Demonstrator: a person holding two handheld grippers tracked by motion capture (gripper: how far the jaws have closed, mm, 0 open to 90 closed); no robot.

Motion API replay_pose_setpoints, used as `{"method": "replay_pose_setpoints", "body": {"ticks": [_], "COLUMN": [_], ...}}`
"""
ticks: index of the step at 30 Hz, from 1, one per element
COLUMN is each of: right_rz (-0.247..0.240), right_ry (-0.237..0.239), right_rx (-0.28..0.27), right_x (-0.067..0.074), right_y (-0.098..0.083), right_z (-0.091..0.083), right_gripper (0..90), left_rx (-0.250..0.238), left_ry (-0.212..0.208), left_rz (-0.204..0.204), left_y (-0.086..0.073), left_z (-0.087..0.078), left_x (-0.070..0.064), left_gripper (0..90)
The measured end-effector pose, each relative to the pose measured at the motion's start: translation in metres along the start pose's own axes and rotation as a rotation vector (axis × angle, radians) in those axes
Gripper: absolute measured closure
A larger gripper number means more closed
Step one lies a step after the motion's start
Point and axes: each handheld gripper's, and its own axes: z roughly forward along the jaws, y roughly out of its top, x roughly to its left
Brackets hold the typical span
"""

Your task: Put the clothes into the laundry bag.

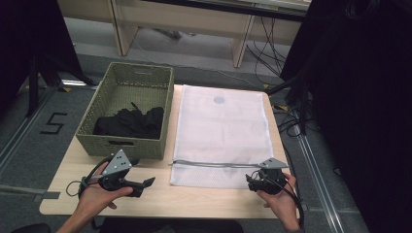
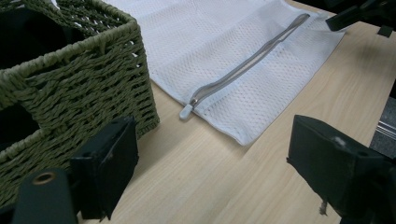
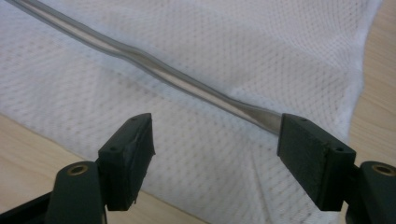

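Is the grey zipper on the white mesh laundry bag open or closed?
Closed. The grey zipper runs as one joined line across the white mesh laundry bag, with no gap.

**Weave, mesh and pale wood**

The basket (image 2: 79, 79) is rough woven olive fibre holding matt black cloth (image 1: 130, 122). The bag (image 2: 219, 42) is white mesh fabric with a smooth grey zip (image 3: 154, 70). The table (image 2: 219, 186) is smooth pale wood.
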Motion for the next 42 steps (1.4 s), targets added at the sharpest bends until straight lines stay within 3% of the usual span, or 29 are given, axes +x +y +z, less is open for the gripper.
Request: {"method": "replay_pose_setpoints", "body": {"ticks": [1,3,5,8,10,13,16,17,18,19,20,21,23,24,25,26,27,28,31,33,35,36,37,38,39,41,42], "right_rz": [0.024,-0.032,0.016,-0.015,0.038,0.000,0.064,0.051,0.046,0.050,0.059,0.046,0.041,0.035,0.027,0.027,-0.012,0.016,-0.035,-0.034,-0.012,-0.028,-0.026,-0.055,-0.043,-0.089,-0.081], "right_ry": [-0.016,-0.046,-0.052,-0.080,-0.097,-0.176,-0.196,-0.209,-0.224,-0.217,-0.232,-0.227,-0.230,-0.220,-0.219,-0.215,-0.198,-0.189,-0.186,-0.176,-0.122,-0.121,-0.090,-0.087,-0.078,-0.075,-0.066], "right_rx": [0.010,0.009,0.042,0.072,0.108,0.096,0.125,0.161,0.134,0.178,0.134,0.160,0.150,0.195,0.201,0.194,0.184,0.190,0.203,0.193,0.204,0.185,0.188,0.178,0.186,0.162,0.165], "right_x": [0.000,-0.006,-0.007,-0.016,-0.021,-0.038,-0.046,-0.050,-0.053,-0.055,-0.055,-0.057,-0.057,-0.055,-0.054,-0.053,-0.055,-0.051,-0.052,-0.052,-0.047,-0.047,-0.043,-0.042,-0.038,-0.036,-0.034], "right_y": [0.000,0.001,0.003,0.004,0.005,0.002,0.001,0.002,0.000,0.002,0.000,0.001,0.003,0.006,0.007,0.009,0.010,0.011,0.012,0.012,0.013,0.014,0.015,0.017,0.018,0.021,0.022], "right_z": [0.002,0.006,0.009,0.017,0.021,0.030,0.036,0.036,0.041,0.039,0.044,0.044,0.049,0.049,0.049,0.050,0.051,0.051,0.048,0.047,0.046,0.048,0.050,0.051,0.052,0.055,0.055], "right_gripper": [27.9,27.9,27.9,28.1,28.6,30.1,31.5,31.9,31.9,32.0,31.9,31.9,32.6,33.5,33.5,33.3,33.8,34.8,34.9,34.9,34.9,34.9,34.9,34.8,34.9,34.2,33.2], "left_rx": [-0.001,-0.003,-0.005,-0.002,0.001,0.000,0.004,0.004,0.005,0.003,0.009,0.012,0.015,0.015,0.012,0.016,0.018,0.017,0.013,0.014,0.012,0.012,0.017,0.022,0.020,0.013,0.012], "left_ry": [0.006,0.008,0.005,0.008,0.003,0.009,0.014,0.013,0.013,0.009,0.009,0.013,0.011,0.012,0.014,0.014,0.015,0.015,0.013,0.018,0.009,0.009,0.013,0.009,0.012,0.011,0.009], "left_rz": [0.003,0.003,-0.008,-0.003,-0.001,-0.010,-0.010,-0.010,-0.010,-0.008,0.003,0.007,0.004,0.006,0.007,0.008,0.007,0.010,0.003,0.001,0.003,-0.001,0.008,0.010,0.007,-0.002,0.004], "left_y": [0.000,0.000,0.000,0.000,0.000,0.000,-0.001,-0.001,-0.001,-0.001,-0.001,-0.001,-0.001,-0.001,-0.001,-0.001,-0.001,-0.001,-0.001,-0.001,-0.001,-0.001,-0.001,-0.001,-0.002,-0.001,-0.001], "left_z": [-0.001,-0.001,-0.001,-0.001,-0.001,-0.002,-0.002,-0.002,-0.002,-0.001,-0.001,-0.001,0.000,0.000,0.000,-0.001,-0.001,-0.001,-0.002,-0.002,-0.002,-0.001,-0.001,-0.001,-0.002,-0.002,-0.002], "left_x": [-0.001,0.000,0.001,0.000,0.001,0.000,0.001,0.001,0.001,0.001,0.002,0.001,0.000,0.000,0.000,0.000,0.001,0.001,0.001,0.001,0.001,0.000,0.000,0.001,0.001,0.000,0.001], "left_gripper": [15.7,15.7,15.7,15.7,15.7,15.7,15.7,15.7,15.7,15.7,15.7,15.7,15.7,15.7,15.7,15.7,15.7,15.7,15.7,15.6,15.4,15.3,15.3,15.3,15.3,15.3,15.4]}}
